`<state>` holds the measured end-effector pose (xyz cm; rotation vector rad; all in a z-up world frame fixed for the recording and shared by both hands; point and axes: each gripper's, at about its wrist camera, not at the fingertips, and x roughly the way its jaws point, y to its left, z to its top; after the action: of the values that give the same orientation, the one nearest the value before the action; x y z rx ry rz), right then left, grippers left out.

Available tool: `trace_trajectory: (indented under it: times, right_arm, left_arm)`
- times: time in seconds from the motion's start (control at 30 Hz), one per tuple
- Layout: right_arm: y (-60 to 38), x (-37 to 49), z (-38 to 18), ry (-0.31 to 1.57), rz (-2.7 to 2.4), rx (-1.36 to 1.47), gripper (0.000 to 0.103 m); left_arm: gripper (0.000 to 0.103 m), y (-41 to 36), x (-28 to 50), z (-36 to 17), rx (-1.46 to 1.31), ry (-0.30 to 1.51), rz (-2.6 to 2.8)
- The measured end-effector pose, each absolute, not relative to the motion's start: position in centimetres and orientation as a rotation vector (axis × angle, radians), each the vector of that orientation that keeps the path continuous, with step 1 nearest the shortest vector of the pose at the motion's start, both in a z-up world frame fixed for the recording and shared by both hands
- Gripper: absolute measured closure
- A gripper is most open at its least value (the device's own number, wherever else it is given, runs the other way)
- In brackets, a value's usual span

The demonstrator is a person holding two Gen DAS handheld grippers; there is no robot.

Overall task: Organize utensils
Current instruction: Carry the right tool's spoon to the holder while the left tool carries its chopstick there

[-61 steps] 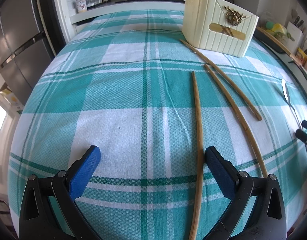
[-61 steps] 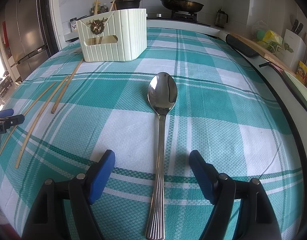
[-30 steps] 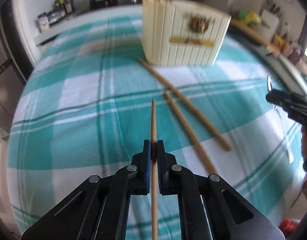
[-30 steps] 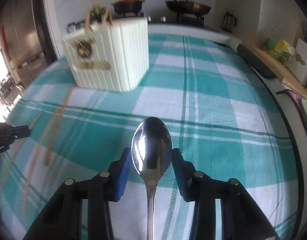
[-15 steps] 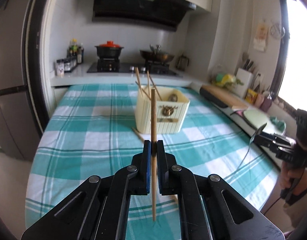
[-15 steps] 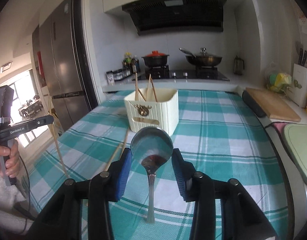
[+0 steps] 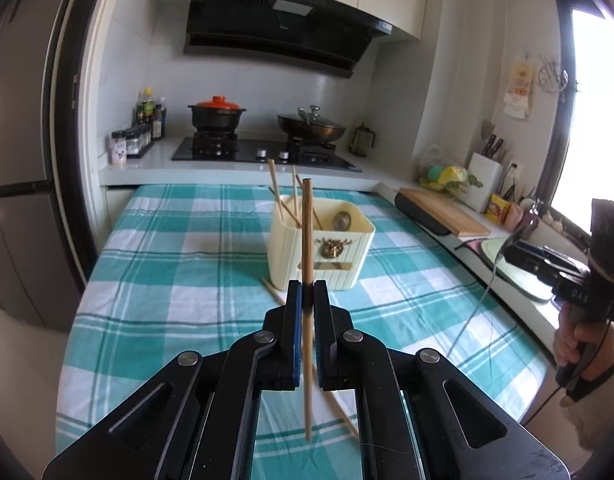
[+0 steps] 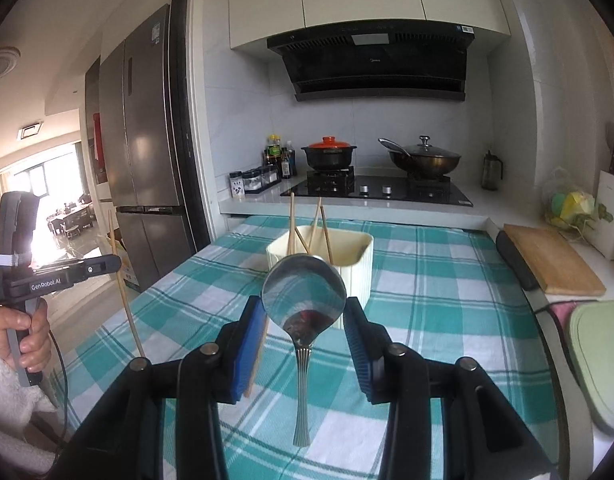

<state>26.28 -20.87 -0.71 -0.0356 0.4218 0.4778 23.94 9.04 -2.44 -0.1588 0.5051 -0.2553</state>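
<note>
Chopstick and spoon aloft over the checked surface

We see the left hand-held gripper [image 7: 307,294] clamped narrow on one wooden chopstick [image 7: 306,236], held upright. The right hand-held gripper [image 8: 305,322] pinches a steel spoon [image 8: 303,292] by its bowl, handle hanging down. Both hover above the teal plaid surface [image 7: 167,264], short of the cream utensil holder [image 7: 291,256], which carries several chopsticks.

"GenRobot.AI" on left gripper [image 8: 107,265]
</note>
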Motion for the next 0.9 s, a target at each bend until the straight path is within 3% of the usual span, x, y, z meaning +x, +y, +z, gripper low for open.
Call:
trace_trajectory:
  times: [0.3,0.63,0.9]
  right_arm:
    - [-19.7,31.2,2.9,0.408,0.521,-0.025,0.061]
    - [-17.9,40.8,7.9,0.35,0.499,0.004,0.061]
    - [-16.1,47.3,6.2,0.313,0.461,-0.026,0.061]
  left_arm:
    - [0.099,10.4,28.0,3.2,-0.215,0.459,-0.302]
    - [0.099,9.1,38.6,10.8,-0.236,0.32,-0.249]
    - [0.099,5.9,47.1,7.4,-0.214,0.375,-0.194]
